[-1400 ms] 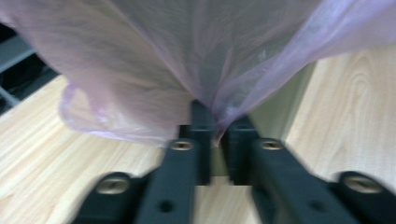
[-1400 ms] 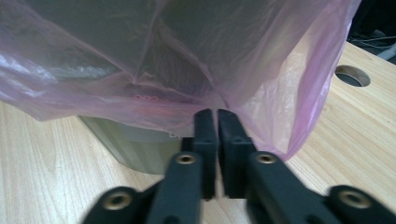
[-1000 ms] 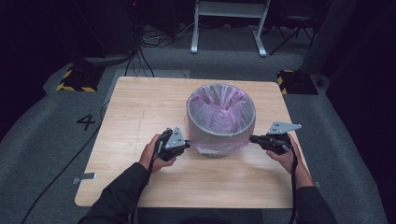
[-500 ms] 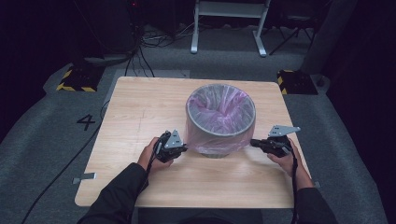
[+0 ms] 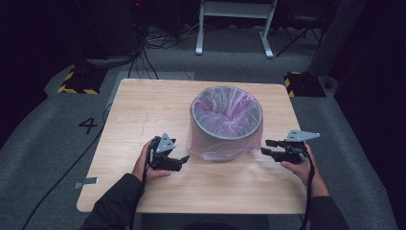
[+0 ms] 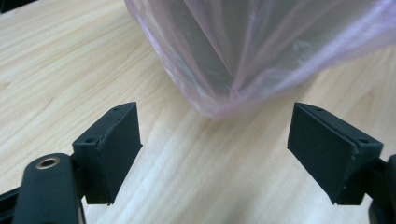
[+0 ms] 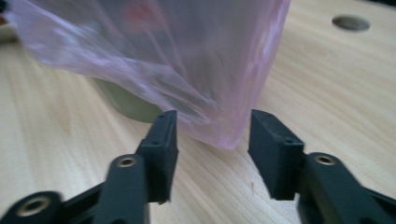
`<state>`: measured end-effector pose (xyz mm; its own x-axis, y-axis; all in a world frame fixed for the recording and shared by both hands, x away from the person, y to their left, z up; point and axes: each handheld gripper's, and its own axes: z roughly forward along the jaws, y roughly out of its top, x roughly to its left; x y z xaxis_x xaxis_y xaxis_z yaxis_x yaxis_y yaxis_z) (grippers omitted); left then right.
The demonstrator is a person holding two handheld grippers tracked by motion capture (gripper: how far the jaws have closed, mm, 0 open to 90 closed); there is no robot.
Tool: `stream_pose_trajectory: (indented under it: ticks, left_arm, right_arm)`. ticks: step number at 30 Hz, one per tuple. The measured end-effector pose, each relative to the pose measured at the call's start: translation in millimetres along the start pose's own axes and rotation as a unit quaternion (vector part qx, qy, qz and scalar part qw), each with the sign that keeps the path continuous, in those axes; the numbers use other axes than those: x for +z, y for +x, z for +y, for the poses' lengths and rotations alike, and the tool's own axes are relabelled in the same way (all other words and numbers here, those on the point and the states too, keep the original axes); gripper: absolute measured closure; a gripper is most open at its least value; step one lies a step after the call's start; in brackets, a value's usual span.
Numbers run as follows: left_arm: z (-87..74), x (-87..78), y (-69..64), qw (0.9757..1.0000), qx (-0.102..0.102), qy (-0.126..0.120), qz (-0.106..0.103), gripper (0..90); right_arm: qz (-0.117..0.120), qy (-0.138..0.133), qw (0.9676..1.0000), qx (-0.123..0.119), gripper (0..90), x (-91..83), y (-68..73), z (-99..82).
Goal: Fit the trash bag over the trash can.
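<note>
A grey round bin [image 5: 226, 122] stands in the middle of the wooden table [image 5: 143, 110]. A pink see-through bag [image 5: 210, 148] lines it and hangs down over its outer wall. My left gripper [image 5: 184, 160] sits low at the bin's left. Its jaws have just been opening and stand wide apart [image 6: 215, 149], with the bag's hem [image 6: 243, 51] beyond them and untouched. My right gripper [image 5: 265, 147] is at the bin's right. Its jaws have also just been opening [image 7: 212, 154]; the bag's lower corner [image 7: 187, 60] hangs just ahead of the gap, free of the pads.
The table has bare wood to the left, behind the bin and along its front edge. A round hole [image 7: 350, 22] is in the tabletop. Cables [image 5: 143, 57], yellow-black striped blocks [image 5: 76, 84] and a white stand [image 5: 234, 19] are on the floor beyond.
Both grippers have let go of the bag's edge and opened. The left one has drawn back from the bin, down toward the table. The right hand has stayed in place.
</note>
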<state>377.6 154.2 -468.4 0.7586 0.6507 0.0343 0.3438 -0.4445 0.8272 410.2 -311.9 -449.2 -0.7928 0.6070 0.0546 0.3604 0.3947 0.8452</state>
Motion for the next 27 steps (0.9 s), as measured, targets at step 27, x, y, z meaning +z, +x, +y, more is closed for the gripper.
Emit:
stream_pose_trajectory:
  ticks: [27]
  left_arm:
    - [-50.6, -18.3, 13.1, 0.9943, -0.005, 0.107, -0.002, 16.3]
  right_arm:
    - [-0.078, -0.082, 0.9934, -0.014, 25.0, -57.2, 30.6, 37.1]
